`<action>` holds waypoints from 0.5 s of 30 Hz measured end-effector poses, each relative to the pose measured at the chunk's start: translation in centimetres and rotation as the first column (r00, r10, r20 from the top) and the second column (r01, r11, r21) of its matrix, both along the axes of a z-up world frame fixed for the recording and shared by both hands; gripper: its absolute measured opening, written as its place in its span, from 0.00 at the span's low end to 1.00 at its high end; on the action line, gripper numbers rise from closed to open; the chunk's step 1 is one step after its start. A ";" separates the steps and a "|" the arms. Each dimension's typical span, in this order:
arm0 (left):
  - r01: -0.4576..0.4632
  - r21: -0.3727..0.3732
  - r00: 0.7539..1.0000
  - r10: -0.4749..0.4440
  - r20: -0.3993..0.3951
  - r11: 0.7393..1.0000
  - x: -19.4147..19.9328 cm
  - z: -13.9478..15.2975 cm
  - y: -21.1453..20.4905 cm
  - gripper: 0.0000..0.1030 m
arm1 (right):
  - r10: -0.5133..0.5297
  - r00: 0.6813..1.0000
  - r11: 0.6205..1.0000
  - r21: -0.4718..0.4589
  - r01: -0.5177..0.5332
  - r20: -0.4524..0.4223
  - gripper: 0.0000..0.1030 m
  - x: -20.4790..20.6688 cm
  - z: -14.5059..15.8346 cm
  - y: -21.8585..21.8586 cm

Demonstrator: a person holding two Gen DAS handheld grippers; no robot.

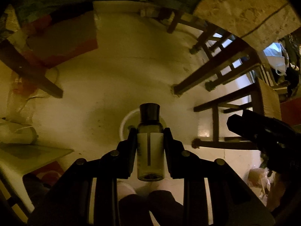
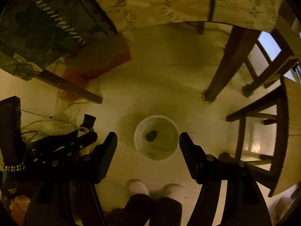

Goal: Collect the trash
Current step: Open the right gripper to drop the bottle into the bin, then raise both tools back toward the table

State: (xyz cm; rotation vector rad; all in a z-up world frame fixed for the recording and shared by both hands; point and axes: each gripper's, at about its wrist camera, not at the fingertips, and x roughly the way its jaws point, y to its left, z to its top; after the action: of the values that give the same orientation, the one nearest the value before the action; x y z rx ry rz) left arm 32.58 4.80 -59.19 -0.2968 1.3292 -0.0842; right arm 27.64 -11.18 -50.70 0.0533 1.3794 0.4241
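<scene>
Left wrist view: left tongs (image 1: 150,143) point down at floor (image 1: 105,86), clamped on small bottle (image 1: 150,146) at its labelled middle. Bottle smoky clear, dark cap (image 1: 150,111) away from camera, pale label with dark stripe. White bin (image 1: 126,124) on floor below, mostly hidden behind bottle. Right tongs (image 1: 250,128) at right edge.

Right wrist view: right tongs (image 2: 148,146) aimed down, fingers wide apart, holding nothing. Bin (image 2: 156,137) between fingertips, dark scrap (image 2: 152,135) inside. Left tongs (image 2: 82,135) with bottle (image 2: 87,125) at left. Chair legs (image 2: 225,64) near.
</scene>
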 end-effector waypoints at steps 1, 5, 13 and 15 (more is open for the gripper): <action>0.008 -0.002 1.000 -0.008 -0.010 1.000 0.1 0.0 -0.2 0.33 | -0.006 1.000 1.000 -0.007 0.006 0.002 0.63 0.0 0.3 -0.4; 0.021 0.027 1.000 -0.020 -0.012 0.999 0.3 0.7 -1.1 0.46 | -0.034 0.999 0.999 -0.013 0.034 0.008 0.63 0.3 1.6 -1.0; 0.027 0.051 1.000 -0.027 0.014 0.998 -0.4 6.0 -0.6 0.46 | -0.048 0.998 0.998 -0.025 0.049 0.044 0.63 0.1 5.8 -1.1; 0.023 0.058 0.999 -0.024 0.028 0.998 -0.6 8.0 -0.3 0.46 | -0.045 0.998 0.999 -0.027 0.047 0.052 0.63 0.0 7.3 -0.9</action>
State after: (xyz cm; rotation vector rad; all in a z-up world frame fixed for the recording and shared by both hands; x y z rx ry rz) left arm 31.96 4.46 -51.18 -0.2303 1.3045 -0.0692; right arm 27.59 -12.12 -43.44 0.0506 1.3306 0.3652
